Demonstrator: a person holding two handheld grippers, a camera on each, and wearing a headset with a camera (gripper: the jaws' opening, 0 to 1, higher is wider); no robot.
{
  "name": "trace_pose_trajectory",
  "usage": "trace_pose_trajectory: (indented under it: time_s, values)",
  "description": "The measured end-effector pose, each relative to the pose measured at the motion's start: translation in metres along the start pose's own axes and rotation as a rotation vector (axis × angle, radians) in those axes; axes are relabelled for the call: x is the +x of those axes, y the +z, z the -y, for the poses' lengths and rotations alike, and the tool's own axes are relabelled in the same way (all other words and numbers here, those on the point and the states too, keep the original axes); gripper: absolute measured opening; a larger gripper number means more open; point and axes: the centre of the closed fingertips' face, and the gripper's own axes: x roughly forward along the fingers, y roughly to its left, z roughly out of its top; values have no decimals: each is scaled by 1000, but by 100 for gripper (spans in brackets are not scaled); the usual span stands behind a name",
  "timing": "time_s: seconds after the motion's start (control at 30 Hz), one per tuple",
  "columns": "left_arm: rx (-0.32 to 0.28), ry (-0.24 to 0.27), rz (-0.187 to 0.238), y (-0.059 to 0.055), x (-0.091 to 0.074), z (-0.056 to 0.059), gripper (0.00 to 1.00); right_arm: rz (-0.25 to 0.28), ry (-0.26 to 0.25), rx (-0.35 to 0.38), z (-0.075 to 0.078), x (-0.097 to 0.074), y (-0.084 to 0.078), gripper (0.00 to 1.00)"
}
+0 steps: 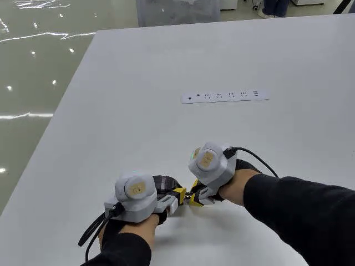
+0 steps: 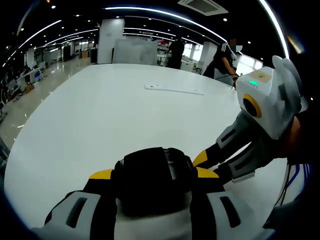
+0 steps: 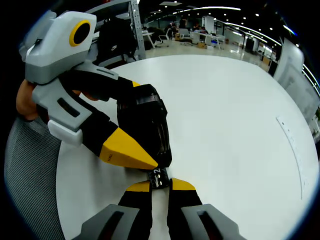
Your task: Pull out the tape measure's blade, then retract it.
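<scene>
On the smooth white table [image 1: 138, 83], near its front edge, my left gripper [image 2: 155, 175] clamps the rounded black tape measure [image 3: 142, 117]. Its flat blade [image 3: 157, 173] points toward my right gripper [image 3: 160, 187], which pinches the tip.

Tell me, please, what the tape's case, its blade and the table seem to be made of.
The case looks like black moulded plastic, perhaps rubber-coated: soft sheen, ridged side. The blade is a thin dark strip with white marks, probably coated steel. The table is smooth matt white, likely laminate.
</scene>
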Motion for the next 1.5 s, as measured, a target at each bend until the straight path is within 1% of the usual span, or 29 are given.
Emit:
trace_pose_trajectory:
  time_s: [0.23, 0.5, 0.53, 0.73, 0.83, 0.97, 1.07, 1.13, 1.17, 1.3, 1.4, 1.43, 1.47, 1.5]
  values:
    - [-3, 0, -2, 0, -1, 0, 54, 5, -1, -19, 0, 3, 6, 6]
    - [-3, 1, 1, 1, 0, 0, 54, 2, -5, -36, 0, 4, 8, 7]
    - [-3, 1, 3, 1, 0, 0, 54, 3, -6, -47, 0, 4, 8, 7]
    - [-4, 5, 19, 3, 0, 0, 57, 22, -12, -58, 0, 5, 10, 10]
    - [-14, 12, 37, 4, 0, 0, 58, 20, -25, -68, -1, 7, 10, 11]
    - [-7, 11, 38, 4, 0, 0, 59, 25, -33, -58, 0, 7, 10, 11]
    - [-5, 6, 27, 5, 0, 1, 59, 37, -40, -42, 0, 7, 10, 11]
    - [88, 5, 46, 10, 0, 2, 59, 43, -49, -42, 0, 6, 9, 13]
    - [70, 7, 39, 9, -1, 4, 59, 50, -60, -43, 2, 5, 9, 14]
    - [53, 0, 48, 13, -3, 0, 61, 57, -72, -31, 4, 1, 7, 17]
    - [22, -4, 52, 15, -4, -5, 65, 59, -77, -25, 5, -3, 4, 18]
    - [15, -10, 47, 15, -4, -7, 67, 70, -79, -15, 5, -5, 4, 19]
    - [15, 1, 48, 15, -5, -10, 70, 71, -86, 1, 6, -7, 4, 21]
    - [23, -3, 59, 17, -6, -14, 72, 74, -87, 5, 6, -9, 2, 22]
